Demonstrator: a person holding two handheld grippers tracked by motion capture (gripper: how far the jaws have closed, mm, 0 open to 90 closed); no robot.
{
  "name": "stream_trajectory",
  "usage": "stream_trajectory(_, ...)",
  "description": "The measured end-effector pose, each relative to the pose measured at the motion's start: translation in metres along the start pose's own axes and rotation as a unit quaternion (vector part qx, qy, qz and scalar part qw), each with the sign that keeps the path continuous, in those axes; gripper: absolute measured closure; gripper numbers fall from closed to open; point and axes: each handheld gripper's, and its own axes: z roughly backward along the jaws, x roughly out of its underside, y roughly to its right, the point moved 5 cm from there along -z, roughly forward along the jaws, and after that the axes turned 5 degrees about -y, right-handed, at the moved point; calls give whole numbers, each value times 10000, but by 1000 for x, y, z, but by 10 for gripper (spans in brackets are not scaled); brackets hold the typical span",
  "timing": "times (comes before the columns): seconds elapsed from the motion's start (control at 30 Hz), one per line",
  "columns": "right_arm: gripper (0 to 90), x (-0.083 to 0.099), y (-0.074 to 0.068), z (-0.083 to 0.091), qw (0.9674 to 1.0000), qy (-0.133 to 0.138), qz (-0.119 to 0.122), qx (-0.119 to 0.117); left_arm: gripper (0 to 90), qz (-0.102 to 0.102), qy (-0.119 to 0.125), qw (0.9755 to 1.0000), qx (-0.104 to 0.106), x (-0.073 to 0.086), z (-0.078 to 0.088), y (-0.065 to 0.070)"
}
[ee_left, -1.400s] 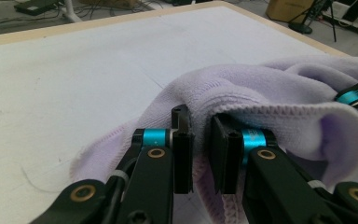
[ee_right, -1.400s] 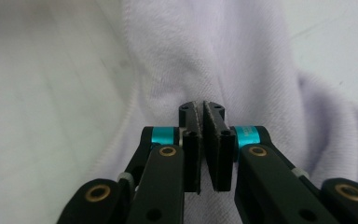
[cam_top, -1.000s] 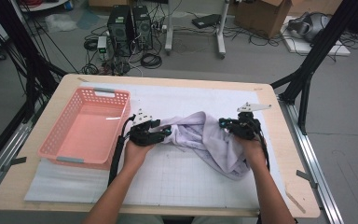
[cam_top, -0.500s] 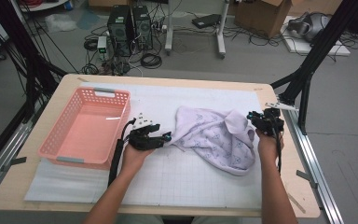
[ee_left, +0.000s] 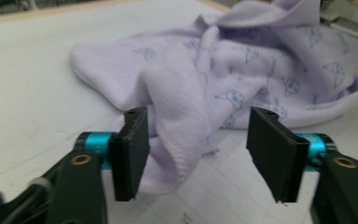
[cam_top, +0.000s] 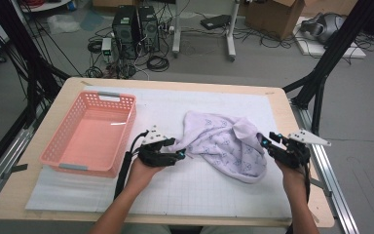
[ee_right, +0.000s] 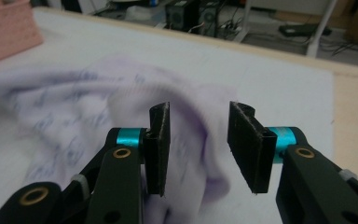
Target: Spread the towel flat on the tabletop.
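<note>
Cloth [cam_top: 226, 144] lies rumpled on the desk [cam_top: 214, 195], unfolded, both the left gripper [cam_top: 179, 155] and right gripper [cam_top: 265, 143] just opening, gripping nothing.

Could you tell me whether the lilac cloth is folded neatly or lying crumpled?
Crumpled: the lilac cloth lies in loose, bunched folds on the white mat.

High view sits above your side, looking forward and down: whole tabletop [cam_top: 214, 195] mid-frame, floor clutter along the top, your forearms entering from the bottom edge. Left gripper view rides low and close, facing across the lilac cloth [ee_left: 242, 70], which fills its centre and upper right. Right gripper view, equally near, faces the same cloth with the pink basket [ee_right: 4, 28] upper left. All three views share the cloth.
</note>
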Motion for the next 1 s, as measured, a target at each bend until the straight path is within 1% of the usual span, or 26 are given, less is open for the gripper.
stream_trajectory(0.03, 586, 5, -1, 1, 10000, -70, 27, -16, 353, -33, -134, 9999, -23, 1, -10, 2)
stream_trajectory(0.1, 584, 20, -4, 2, 9994, -323, 90, -58, 336, -63, -403, 9991, -114, 2, -26, 3)
stream_trajectory(0.13, 572, 25, -5, 2, 9989, -425, 129, -134, 321, -69, -507, 9984, -233, 2, -33, 3)
stream_trajectory(0.17, 556, 28, -6, 3, 9979, -555, 138, -311, 318, -174, -626, 9970, -428, 1, -39, 3)
stream_trajectory(0.2, 554, 31, -7, 3, 9965, -642, 171, -502, 318, -285, -707, 9955, -563, 0, -44, 4)
stream_trajectory(0.27, 545, 37, -10, 1, 9928, -873, 303, -760, 328, -425, -790, 9932, -747, -4, -53, 4)
stream_trajectory(0.3, 532, 40, -12, -2, 9912, -974, 323, -839, 371, -511, -809, 9916, -869, -5, -55, 4)
stream_trajectory(0.33, 529, 43, -13, -5, 9903, -1034, 342, -867, 460, -588, -791, 9903, -985, -7, -56, 2)
stream_trajectory(0.37, 524, 46, -14, -8, 9893, -1087, 335, -917, 585, -601, -771, 9898, -1036, -7, -56, 0)
stream_trajectory(0.4, 524, 48, -15, -12, 9884, -1144, 335, -938, 706, -568, -737, 9903, -1034, -8, -55, -3)
stream_trajectory(0.43, 527, 50, -17, -15, 9876, -1193, 359, -955, 751, -481, -697, 9914, -1002, -8, -52, -8)
stream_trajectory(0.47, 546, 51, -20, -18, 9865, -1267, 356, -977, 776, -443, -668, 9915, -1027, -9, -50, -10)
stream_trajectory(0.5, 586, 51, -21, -19, 9858, -1303, 414, -972, 792, -395, -609, 9915, -1082, -10, -47, -13)
stream_trajectory(0.53, 663, 52, -24, -19, 9842, -1371, 457, -1025, 796, -332, -515, 9918, -1123, -12, -43, -17)
stream_trajectory(0.57, 735, 52, -28, -19, 9814, -1460, 542, -1122, 799, -266, -407, 9918, -1179, -14, -40, -20)
stream_trajectory(0.6, 771, 53, -32, -19, 9780, -1560, 614, -1241, 801, -196, -308, 9917, -1232, -15, -36, -24)
stream_trajectory(0.63, 796, 54, -36, -18, 9749, -1648, 683, -1333, 803, -114, -213, 9915, -1276, -17, -33, -27)
stream_trajectory(0.67, 813, 55, -40, -16, 9710, -1720, 742, -1483, 804, -64, -179, 9912, -1312, -17, -29, -30)
stream_trajectory(0.7, 822, 54, -44, -13, 9675, -1753, 747, -1664, 804, -42, -207, 9909, -1328, -18, -27, -34)
stream_trajectory(0.73, 829, 53, -47, -10, 9627, -1764, 768, -1901, 804, -53, -226, 9902, -1377, -19, -24, -37)
stream_trajectory(0.8, 833, 51, -55, 0, 9538, -1730, 829, -2314, 804, 1, -153, 9890, -1471, -20, -18, -43)
stream_trajectory(0.83, 833, 51, -58, 4, 9489, -1732, 861, -2492, 804, 67, -116, 9890, -1472, -21, -16, -46)
stream_trajectory(0.9, 829, 52, -65, 11, 9399, -1759, 879, -2791, 803, 154, -31, 9880, -1539, -22, -13, -51)
stream_trajectory(0.93, 820, 53, -70, 13, 9365, -1757, 906, -2898, 802, 198, 15, 9882, -1522, -22, -13, -53)
stream_trajectory(0.97, 794, 52, -73, 14, 9355, -1726, 944, -2935, 797, 230, 39, 9876, -1554, -22, -13, -55)
stream_trajectory(1.0, 739, 52, -77, 15, 9344, -1719, 962, -2967, 794, 233, 55, 9873, -1572, -22, -13, -56)
